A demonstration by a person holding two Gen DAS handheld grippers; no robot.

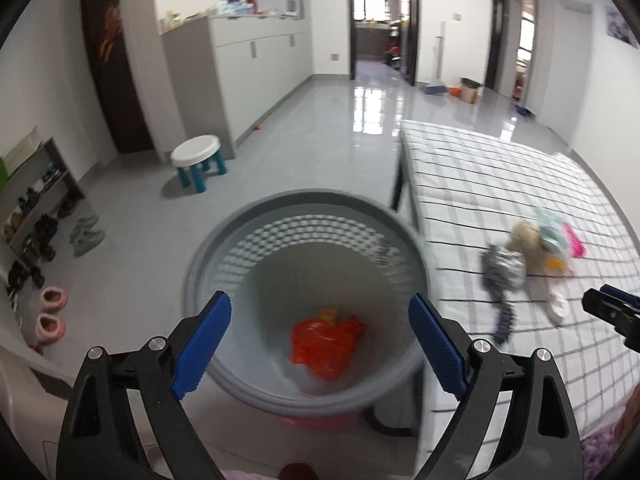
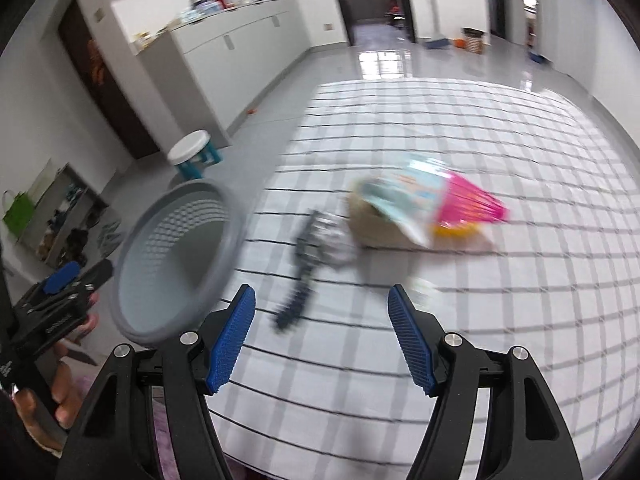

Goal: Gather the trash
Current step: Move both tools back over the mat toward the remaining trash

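A grey mesh bin stands on the floor beside the checked table, with an orange plastic bag lying at its bottom. My left gripper hangs open above the bin's mouth, with nothing between its blue pads. On the table lies a blurred heap of trash: a pink wrapper, a light blue pack, brown paper, a crumpled grey wrapper and a dark toothed strip. My right gripper is open and empty above the cloth, short of the heap.
A white stool with teal legs stands on the floor beyond the bin. A shoe rack and pink slippers line the left wall. White cabinets run along the far left. A small white cap lies near the heap.
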